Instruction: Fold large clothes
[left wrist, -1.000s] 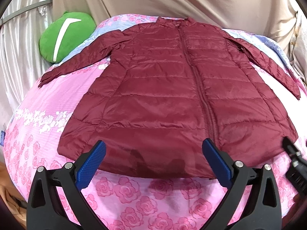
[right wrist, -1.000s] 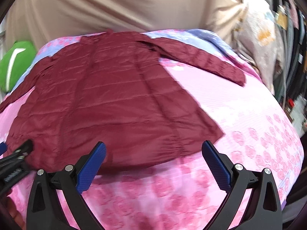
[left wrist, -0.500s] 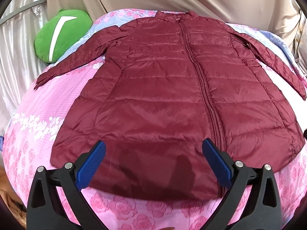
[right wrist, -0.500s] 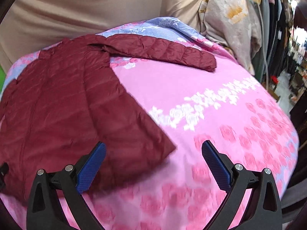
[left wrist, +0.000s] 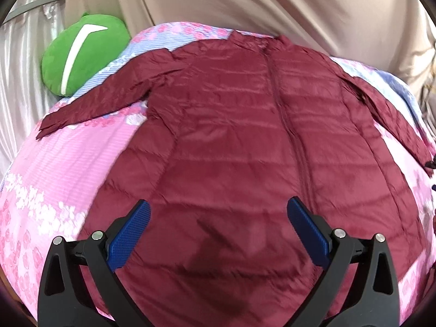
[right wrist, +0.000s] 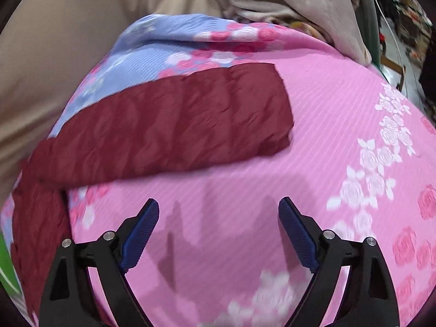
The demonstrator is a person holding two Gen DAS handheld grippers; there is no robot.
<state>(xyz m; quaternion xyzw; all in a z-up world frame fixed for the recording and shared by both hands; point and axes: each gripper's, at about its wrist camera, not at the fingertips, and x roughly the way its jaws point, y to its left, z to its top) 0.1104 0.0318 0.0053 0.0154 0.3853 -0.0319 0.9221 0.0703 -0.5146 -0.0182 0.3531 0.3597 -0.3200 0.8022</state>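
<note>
Surface: pink bedspread (right wrist: 313, 136) with rose print and a blue flowered band at the far side, spread over a bed.
Background: beige curtain (left wrist: 272, 2) behind the bed; silvery cloth at the left; a green cushion (left wrist: 81, 54) lies at the far left corner of the bed. At the right edge of the right wrist view there is a cluttered room, too blurred to read.
Coat: dark red quilted coat (left wrist: 245, 150), laid flat with the zipper side up, collar toward the curtain, both sleeves spread out to the sides. No fold is made yet.
Right sleeve: right sleeve (right wrist: 169, 120) rests flat across the bedspread, its cuff pointing to the right in the right wrist view.
Left hand-held gripper: left hand-held gripper (left wrist: 218, 234) hovers over the lower part of the coat, jaws released, nothing between them.
Right hand-held gripper: right hand-held gripper (right wrist: 218, 231) is released too; its jaws have just been closing a little, with only bare bedspread between them. The sleeve is near, but apart.
Risk 1: closing now would pinch the bedspread, not the sleeve, because the jaws are short of the cuff.
Risk 2: the shell looks slippery and puffy, so I judge that a shallow grip on the cuff may slide off during the fold.
Risk 3: catching the bedspread together with the sleeve would drag it and wrinkle the coat.
</note>
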